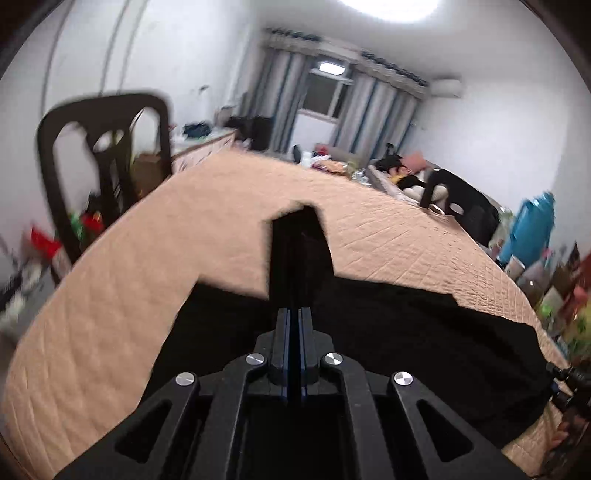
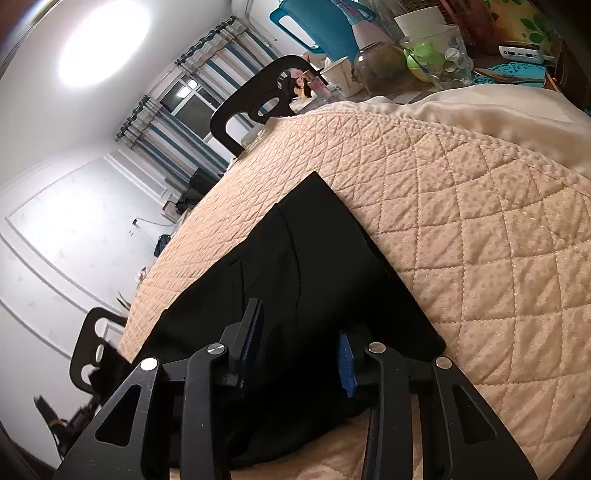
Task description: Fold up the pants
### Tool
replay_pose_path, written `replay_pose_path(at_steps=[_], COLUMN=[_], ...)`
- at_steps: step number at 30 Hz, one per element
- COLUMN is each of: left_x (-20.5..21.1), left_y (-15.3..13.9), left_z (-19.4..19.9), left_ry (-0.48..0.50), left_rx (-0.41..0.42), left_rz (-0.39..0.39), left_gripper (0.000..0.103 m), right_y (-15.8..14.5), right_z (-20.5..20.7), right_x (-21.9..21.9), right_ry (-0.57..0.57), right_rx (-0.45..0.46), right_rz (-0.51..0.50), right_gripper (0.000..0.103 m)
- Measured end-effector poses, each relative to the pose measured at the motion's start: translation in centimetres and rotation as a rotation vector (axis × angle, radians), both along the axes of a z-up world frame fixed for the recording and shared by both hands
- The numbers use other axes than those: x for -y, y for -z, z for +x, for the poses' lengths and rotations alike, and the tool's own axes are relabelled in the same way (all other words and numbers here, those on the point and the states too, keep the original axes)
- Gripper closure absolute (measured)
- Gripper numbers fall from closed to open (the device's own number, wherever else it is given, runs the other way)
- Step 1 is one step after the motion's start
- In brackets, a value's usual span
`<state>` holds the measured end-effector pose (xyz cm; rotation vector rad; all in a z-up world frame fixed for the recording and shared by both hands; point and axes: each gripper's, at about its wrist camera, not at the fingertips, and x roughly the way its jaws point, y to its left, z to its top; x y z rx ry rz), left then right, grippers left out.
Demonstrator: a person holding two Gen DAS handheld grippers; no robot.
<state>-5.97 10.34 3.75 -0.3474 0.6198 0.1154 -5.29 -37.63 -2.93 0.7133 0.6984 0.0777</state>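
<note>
Black pants (image 1: 406,332) lie spread on a beige quilted bedspread (image 1: 147,258). My left gripper (image 1: 294,236) is shut, its blue pads pressed together. A flap of the black cloth is pinched at its tips and stands up off the bed. In the right wrist view the pants (image 2: 314,240) form a flat folded panel with a sharp corner pointing away. My right gripper (image 2: 299,321) is open and low over the near part of that panel. Its blue-padded fingers (image 2: 255,332) stand apart with the cloth lying between them, and the pads do not press on it.
Black chairs stand by the bed (image 1: 103,155) (image 1: 458,199) (image 2: 258,99) (image 2: 96,343). A teal jug (image 2: 314,26), cups and glass jars (image 2: 380,66) crowd a side table past the bed's edge. A white sheet (image 2: 480,107) shows beyond the quilt's hem.
</note>
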Motion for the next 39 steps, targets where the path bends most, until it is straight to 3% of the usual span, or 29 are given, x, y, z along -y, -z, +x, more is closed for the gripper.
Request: replay_pose_path(at_steps=[6, 8, 10, 14, 19, 20, 22, 23, 29, 35, 39], left_x=[-1.9, -2.0, -2.3, -2.8, -3.1, -3.1, -2.8, -2.8, -2.3, -2.4, -3.0], left_y=[3.1, 3.6, 3.8, 4.0, 4.0, 4.0, 4.1, 4.2, 2.4, -0.2, 0.8], left_z=[-1.4, -1.7, -1.8, -1.5, -0.3, -0.1, 0.3, 0.5, -0.4, -3.5, -4.4], left_ry=[-0.056, -0.068, -0.09, -0.111, -0.122, -0.125, -0.138, -0.136, -0.143, -0.157, -0.172], left_rx=[-0.042, -0.047, -0.051, -0.057, -0.066, -0.072, -0.096, -0.104, -0.051, 0.023, 0.003], left_rz=[-0.153, -0.176, -0.203, -0.246, -0.284, -0.28, -0.239, -0.234, -0.195, -0.181, -0.18], left_gripper=[0.094, 0.086, 0.063, 0.059, 0.061, 0.065, 0.095, 0.097, 0.098, 0.099, 0.099], right_y=[-0.2, -0.2, -0.2, -0.3, -0.4, -0.4, -0.4, -0.4, -0.8, -3.3, -3.2], right_z=[0.1, 0.3, 0.3, 0.3, 0.1, 0.1, 0.1, 0.1, -0.1, -1.9, -2.5], right_x=[-0.2, -0.2, -0.1, 0.1, 0.2, 0.3, 0.2, 0.3, 0.4, 0.4, 1.0], right_ry=[-0.004, -0.005, -0.003, 0.015, 0.03, 0.031, 0.041, 0.044, 0.046, 0.038, 0.052], right_rx=[-0.009, -0.014, -0.016, -0.017, -0.012, -0.011, -0.014, -0.016, -0.001, 0.054, 0.037], right_rz=[-0.022, -0.021, -0.021, -0.018, -0.013, -0.014, -0.033, -0.037, -0.043, -0.017, -0.035], right_gripper=[0.066, 0.066, 0.066, 0.066, 0.066, 0.068, 0.078, 0.082, 0.09, 0.094, 0.094])
